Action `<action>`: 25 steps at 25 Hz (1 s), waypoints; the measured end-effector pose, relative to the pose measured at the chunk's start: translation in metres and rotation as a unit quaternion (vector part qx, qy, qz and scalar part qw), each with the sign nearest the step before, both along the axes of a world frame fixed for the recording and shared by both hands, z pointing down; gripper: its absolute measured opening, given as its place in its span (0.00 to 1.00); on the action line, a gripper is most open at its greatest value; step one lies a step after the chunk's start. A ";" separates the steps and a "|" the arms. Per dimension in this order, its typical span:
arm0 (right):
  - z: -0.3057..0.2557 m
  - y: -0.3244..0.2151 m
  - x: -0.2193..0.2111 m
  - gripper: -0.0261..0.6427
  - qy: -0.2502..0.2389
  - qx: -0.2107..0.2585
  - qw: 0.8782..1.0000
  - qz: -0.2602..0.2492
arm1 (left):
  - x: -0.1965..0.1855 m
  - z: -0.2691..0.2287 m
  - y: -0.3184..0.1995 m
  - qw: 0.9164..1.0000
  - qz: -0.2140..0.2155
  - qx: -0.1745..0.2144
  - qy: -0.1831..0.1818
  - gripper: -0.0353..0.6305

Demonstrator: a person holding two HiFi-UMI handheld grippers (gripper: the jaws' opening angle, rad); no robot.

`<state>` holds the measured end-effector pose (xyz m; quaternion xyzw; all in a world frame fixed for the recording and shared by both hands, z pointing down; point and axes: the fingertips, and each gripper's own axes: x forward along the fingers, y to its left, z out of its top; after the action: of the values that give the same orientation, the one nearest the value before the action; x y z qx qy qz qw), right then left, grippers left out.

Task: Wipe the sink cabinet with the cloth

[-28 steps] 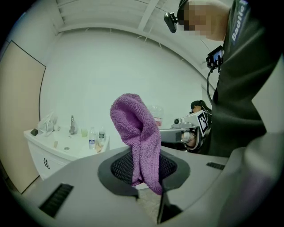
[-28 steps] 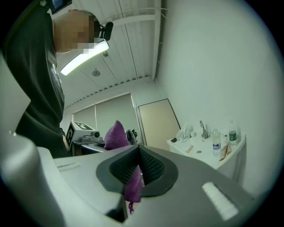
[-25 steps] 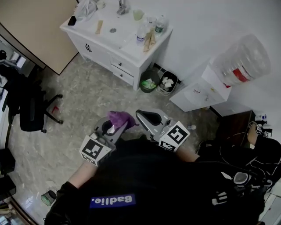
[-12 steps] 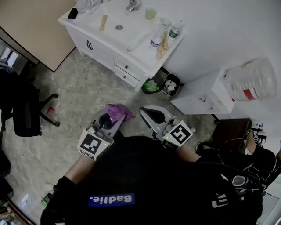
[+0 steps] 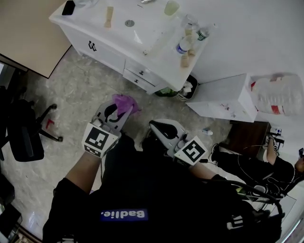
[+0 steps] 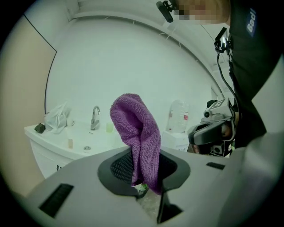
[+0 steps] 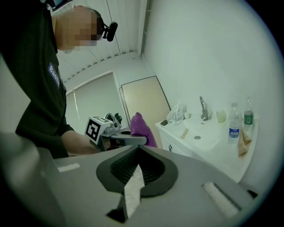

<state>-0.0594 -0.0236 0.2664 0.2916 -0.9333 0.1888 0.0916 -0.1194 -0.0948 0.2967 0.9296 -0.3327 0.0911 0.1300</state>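
Note:
The white sink cabinet [image 5: 118, 52] stands against the wall at the top of the head view, with its basin and drain [image 5: 129, 23] on top. My left gripper [image 5: 119, 108] is held over the floor in front of it, shut on a purple cloth [image 5: 125, 101]. In the left gripper view the cloth [image 6: 138, 133] stands up folded out of the jaws, and the cabinet [image 6: 53, 153] with its faucet [image 6: 94, 117] lies beyond at the left. My right gripper [image 5: 155, 125] hangs beside the left one, shut and holding nothing [image 7: 137, 164].
Bottles [image 5: 183, 46], a cup [image 5: 171, 7] and a dark phone [image 5: 68, 7] sit on the countertop. Waste bins [image 5: 180, 91] stand at the cabinet's right end, then a white water dispenser [image 5: 223, 97] with its jug [image 5: 280, 95]. An office chair [image 5: 23, 135] is at left.
I have come closer to the cabinet. The left gripper with the cloth has moved forward towards the cabinet front; the right gripper stays shut beside it.

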 end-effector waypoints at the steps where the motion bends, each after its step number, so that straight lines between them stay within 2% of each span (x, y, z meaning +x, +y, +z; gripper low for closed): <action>1: 0.008 -0.005 -0.002 0.04 -0.001 -0.004 1.000 -0.002 | -0.001 0.008 -0.010 1.000 -0.004 0.000 -0.002 0.18; 5: 0.049 -0.020 -0.003 0.04 -0.010 -0.030 0.999 -0.017 | -0.006 0.049 -0.048 0.999 -0.045 -0.015 0.001 0.18; 8: 0.095 -0.030 0.000 0.04 -0.015 -0.056 0.998 -0.029 | -0.011 0.090 -0.076 0.996 -0.079 -0.039 0.021 0.18; 11: 0.143 -0.034 -0.002 0.04 -0.020 -0.074 0.996 -0.056 | -0.016 0.138 -0.102 0.991 -0.098 -0.079 0.051 0.18; 14: 0.192 -0.037 -0.005 0.04 -0.021 -0.082 0.993 -0.087 | -0.015 0.184 -0.129 0.984 -0.092 -0.123 0.090 0.18; 17: 0.244 -0.044 -0.005 0.04 -0.021 -0.090 0.990 -0.107 | -0.007 0.217 -0.158 0.979 -0.073 -0.145 0.125 0.18; 25: 0.365 -0.085 0.004 0.04 -0.050 -0.078 0.989 -0.113 | 0.021 0.310 -0.221 0.974 -0.044 -0.152 0.161 0.18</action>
<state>-0.0553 -0.1086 0.6317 0.1669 -0.9459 0.2639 0.0885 -0.0983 -0.3153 0.6065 0.8858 -0.3300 -0.0161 0.3260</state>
